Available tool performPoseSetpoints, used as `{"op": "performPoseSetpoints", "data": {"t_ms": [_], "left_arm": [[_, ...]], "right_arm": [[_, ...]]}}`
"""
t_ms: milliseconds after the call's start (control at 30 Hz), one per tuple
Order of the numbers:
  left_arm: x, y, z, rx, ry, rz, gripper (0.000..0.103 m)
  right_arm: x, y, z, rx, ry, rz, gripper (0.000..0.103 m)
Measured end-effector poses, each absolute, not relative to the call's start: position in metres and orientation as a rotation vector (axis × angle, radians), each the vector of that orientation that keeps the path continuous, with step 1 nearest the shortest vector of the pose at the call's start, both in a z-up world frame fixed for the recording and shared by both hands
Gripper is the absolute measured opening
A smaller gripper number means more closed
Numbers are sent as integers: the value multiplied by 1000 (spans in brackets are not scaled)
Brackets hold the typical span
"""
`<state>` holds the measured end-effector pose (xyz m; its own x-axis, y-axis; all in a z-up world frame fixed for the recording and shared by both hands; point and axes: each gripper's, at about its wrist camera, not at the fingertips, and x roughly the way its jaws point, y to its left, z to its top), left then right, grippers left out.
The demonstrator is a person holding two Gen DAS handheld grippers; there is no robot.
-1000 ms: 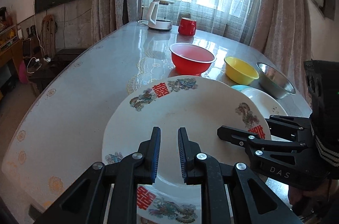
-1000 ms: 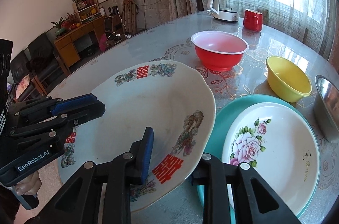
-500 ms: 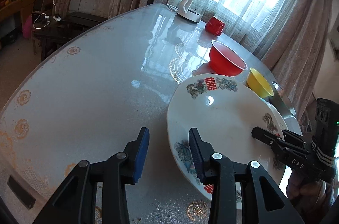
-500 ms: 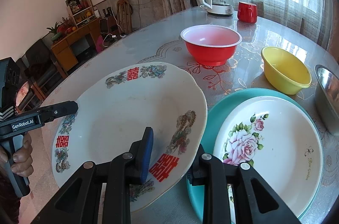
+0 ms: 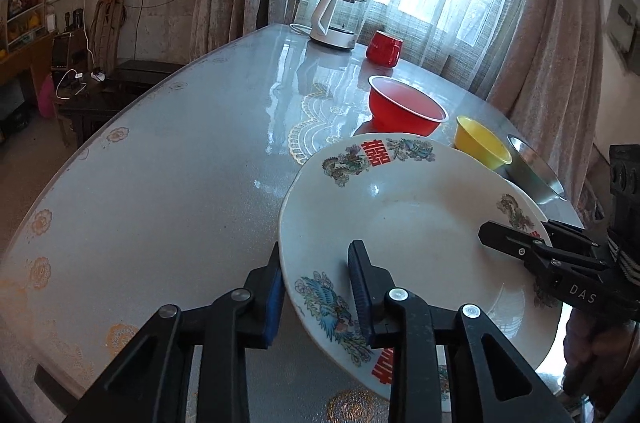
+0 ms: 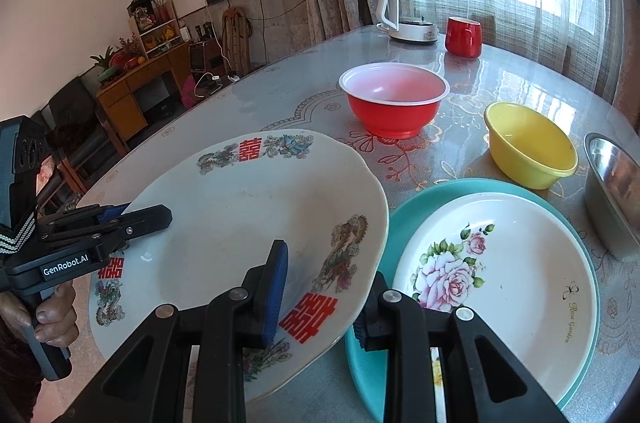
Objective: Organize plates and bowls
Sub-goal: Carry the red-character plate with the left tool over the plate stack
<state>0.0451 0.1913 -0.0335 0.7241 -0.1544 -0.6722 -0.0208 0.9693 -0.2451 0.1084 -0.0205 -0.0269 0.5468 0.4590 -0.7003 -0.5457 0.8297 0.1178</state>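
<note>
A large white oval plate [image 6: 248, 215] with dragons and red characters hangs tilted over the table's near side. My right gripper [image 6: 328, 263] is shut on its near right rim, one pad on top and one beneath. At the opposite rim my left gripper [image 5: 316, 251] straddles the plate [image 5: 400, 207]. Its jaws are closing, with one pad under the edge and the other on the upper face. The left gripper [image 6: 148, 215] shows in the right wrist view, and the right gripper [image 5: 520, 229] in the left wrist view. Right of the big plate, a rose plate [image 6: 512, 263] lies on a teal plate [image 6: 440, 191].
Behind the plates stand a red bowl [image 6: 394, 99], a yellow bowl [image 6: 528, 143] and a steel bowl [image 6: 612, 191] at the right edge. A white kettle [image 6: 408, 11] and a red mug [image 6: 462, 37] sit at the far end. The glossy table [image 5: 160, 183] stretches to the left.
My left gripper left the plate's middle, opened, swung out past the left rim and came back with the rim between its jaws. The right gripper kept its grip.
</note>
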Motion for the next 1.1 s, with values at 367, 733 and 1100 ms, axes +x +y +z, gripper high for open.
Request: {"op": "performPoseSetpoints", "data": {"t_ms": [367,733,1100], "left_arm": [[61,137,-10,-180,744,-191,31],[106,61,-11,-104,786,-304,31],[131,30,-24,-69,828,-318,31]], "right_arm": [[94,-73,-3,-48,732,509,28],[96,-145,-4,34,729,339,28],[112,-175,-21,67,760,248,28]]}}
